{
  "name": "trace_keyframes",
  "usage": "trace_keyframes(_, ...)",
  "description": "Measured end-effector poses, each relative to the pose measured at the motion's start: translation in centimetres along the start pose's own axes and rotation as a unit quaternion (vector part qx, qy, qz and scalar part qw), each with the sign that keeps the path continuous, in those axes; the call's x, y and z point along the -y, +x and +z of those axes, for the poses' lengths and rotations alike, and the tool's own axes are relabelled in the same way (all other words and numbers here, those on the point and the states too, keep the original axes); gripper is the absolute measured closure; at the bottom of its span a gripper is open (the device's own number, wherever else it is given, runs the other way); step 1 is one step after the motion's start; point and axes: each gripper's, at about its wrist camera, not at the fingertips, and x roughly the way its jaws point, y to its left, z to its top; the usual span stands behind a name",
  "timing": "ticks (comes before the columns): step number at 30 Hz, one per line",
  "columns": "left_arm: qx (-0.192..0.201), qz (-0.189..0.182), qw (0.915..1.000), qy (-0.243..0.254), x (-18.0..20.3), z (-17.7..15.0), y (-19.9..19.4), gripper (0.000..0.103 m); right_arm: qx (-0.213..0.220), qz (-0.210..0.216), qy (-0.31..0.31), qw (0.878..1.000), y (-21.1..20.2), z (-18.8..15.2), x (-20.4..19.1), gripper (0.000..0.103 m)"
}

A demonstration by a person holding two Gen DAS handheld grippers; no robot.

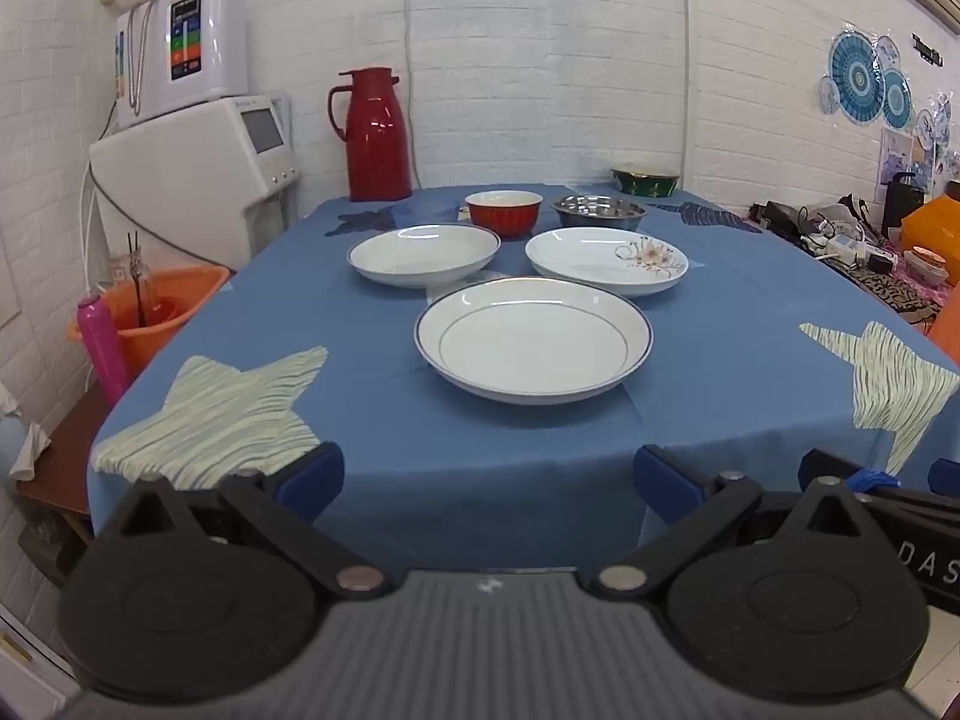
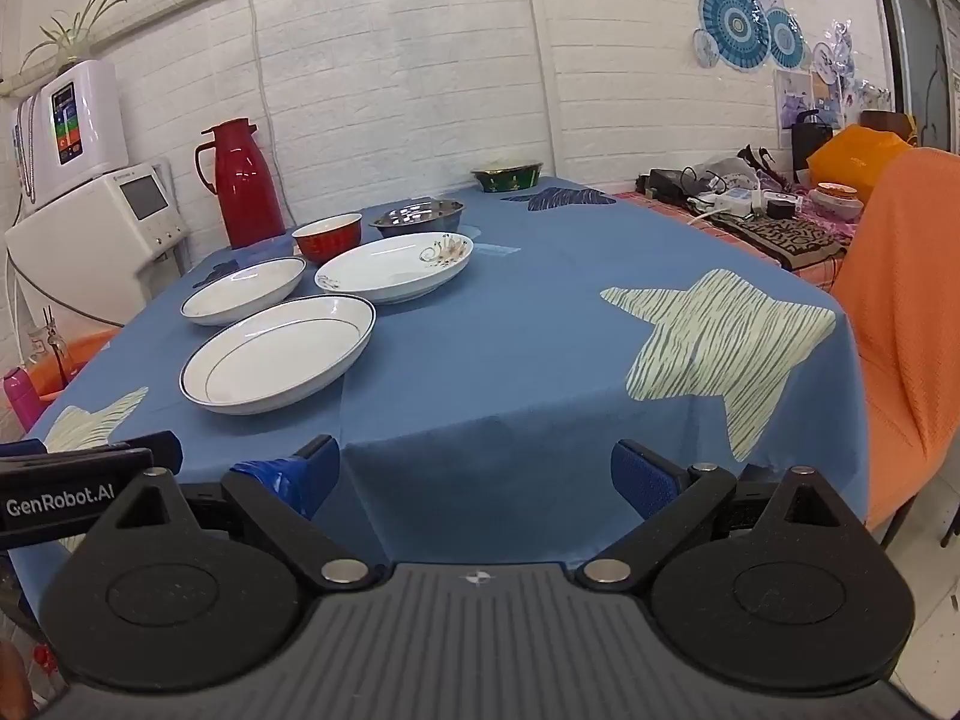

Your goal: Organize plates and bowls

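Blue tablecloth | three plates upright, round | both grippers' fingers spread, empty

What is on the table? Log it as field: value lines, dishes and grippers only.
plates: near blue-rimmed plate, far-left plain plate, flowered plate; all apart, none stacked
bowls: red bowl, steel bowl, green bowl at the far edge
surface: blue tablecloth with star patches
other: red jug at the far left
left gripper: open, empty, short of the table edge
right gripper: open, empty, short of the table edge
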Motion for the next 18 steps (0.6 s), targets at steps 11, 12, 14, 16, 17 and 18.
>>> trace_keyframes(11,-0.003,0.0,1.0,-0.004,-0.12,-0.14,0.1,0.001,-0.006,0.007,0.006,1.0,-0.01,0.06,0.23,0.018)
trace_keyframes(12,-0.004,0.0,1.0,-0.004,-0.11,-0.16,0.13,0.001,-0.006,0.008,0.006,1.0,0.01,0.04,0.23,0.018)
trace_keyframes(14,-0.006,0.0,1.0,-0.004,-0.09,-0.09,0.21,0.001,-0.007,0.009,0.007,1.0,0.03,-0.01,0.21,0.018)
trace_keyframes(16,-0.007,0.0,1.0,-0.005,-0.1,-0.05,0.22,0.001,-0.007,0.01,0.008,1.0,0.02,-0.05,0.2,0.018)
trace_keyframes(17,-0.007,0.0,1.0,-0.005,-0.1,-0.06,0.22,0.001,-0.008,0.01,0.008,1.0,0.05,0.0,0.23,0.018)
trace_keyframes(18,-0.008,-0.001,1.0,-0.006,-0.13,-0.04,0.22,0.001,-0.008,0.01,0.008,1.0,0.05,0.0,0.21,0.018)
